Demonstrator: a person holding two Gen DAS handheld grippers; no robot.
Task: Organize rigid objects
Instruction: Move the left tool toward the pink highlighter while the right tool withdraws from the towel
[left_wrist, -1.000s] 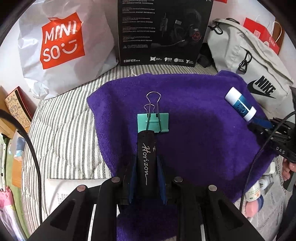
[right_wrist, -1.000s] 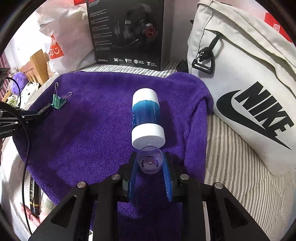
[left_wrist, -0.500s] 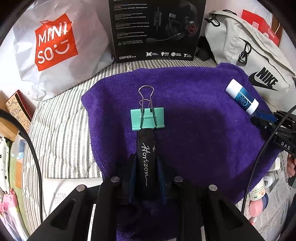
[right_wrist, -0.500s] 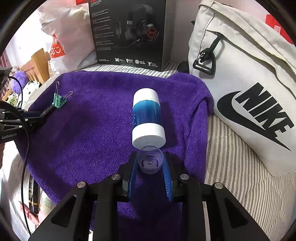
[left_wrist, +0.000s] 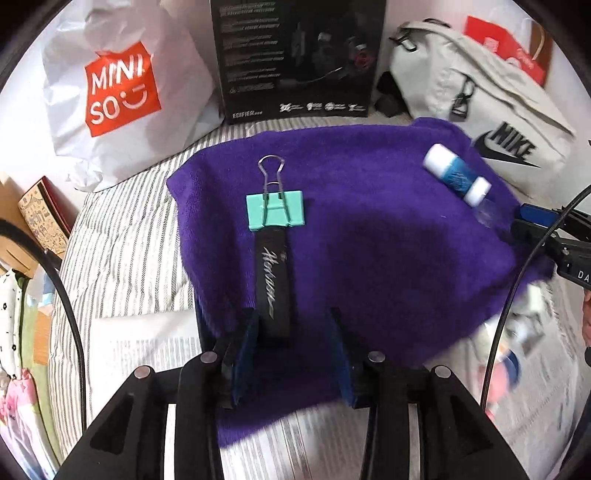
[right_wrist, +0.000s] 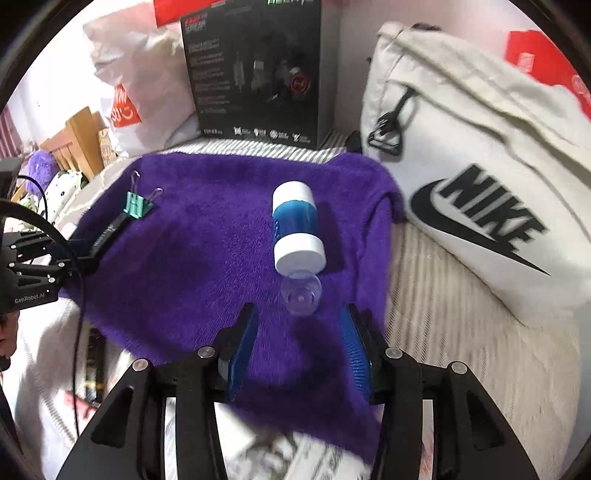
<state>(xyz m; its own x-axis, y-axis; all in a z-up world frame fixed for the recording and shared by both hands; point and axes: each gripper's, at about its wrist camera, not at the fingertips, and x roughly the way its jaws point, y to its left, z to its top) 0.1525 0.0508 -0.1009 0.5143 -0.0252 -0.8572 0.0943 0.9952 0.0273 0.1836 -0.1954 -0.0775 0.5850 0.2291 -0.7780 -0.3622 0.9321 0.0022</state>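
- Two grippers are at the near edge of the purple towel (left_wrist: 369, 229), and on both I see the jaws opening.
- My left gripper (left_wrist: 293, 350) has its blue pads spread; the black strap (left_wrist: 272, 284) with silver script lies between them, its near end by the left pad, and I cannot tell if that pad still touches it. The right pad stands clear of it.
- That strap runs away from me to a mint binder clip (left_wrist: 275, 210), which lies flat on the towel toward its left side, wire handles pointing at the far edge.
- My right gripper (right_wrist: 299, 350) is parted too. The bottle's clear domed cap (right_wrist: 301, 295) sits just beyond the fingertips, with gaps on both sides, so nothing is gripped.
- Lying on its side near the towel's right edge is the blue bottle (right_wrist: 295, 225) with white ends, clear cap toward me.
- Beyond the far edge stand a black headset box (left_wrist: 295, 55) and a white MINISO bag (left_wrist: 122, 88); a pale NIKE bag (right_wrist: 480, 192) sits off the right edge on the striped bedding (left_wrist: 122, 258).
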